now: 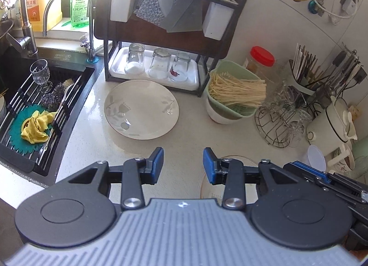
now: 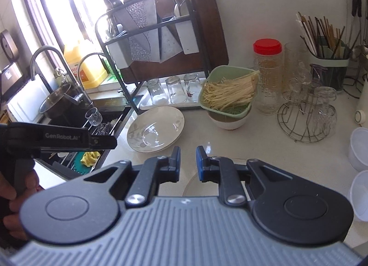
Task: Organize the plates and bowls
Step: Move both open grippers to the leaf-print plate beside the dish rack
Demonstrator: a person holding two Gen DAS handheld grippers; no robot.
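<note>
A cream plate with a grey leaf pattern (image 1: 141, 109) lies flat on the counter in front of the black dish rack (image 1: 161, 24); it also shows in the right wrist view (image 2: 156, 129). My left gripper (image 1: 183, 164) is open and empty, hovering above the counter just short of the plate. My right gripper (image 2: 187, 162) is open and empty, over a clear glass plate (image 2: 197, 183) lying below its fingers; that glass plate also shows in the left wrist view (image 1: 207, 183). White bowls (image 2: 358, 148) stand at the right edge.
A sink (image 1: 34, 109) with a drain rack, a goblet and a yellow cloth lies left. A green basket of noodles (image 1: 232, 92) sits on a white bowl. Upturned glasses on a white tray (image 1: 158, 65), a wire glass stand (image 1: 283, 118), a red-lidded jar (image 2: 266, 74) and a utensil holder (image 2: 329, 58) crowd the back.
</note>
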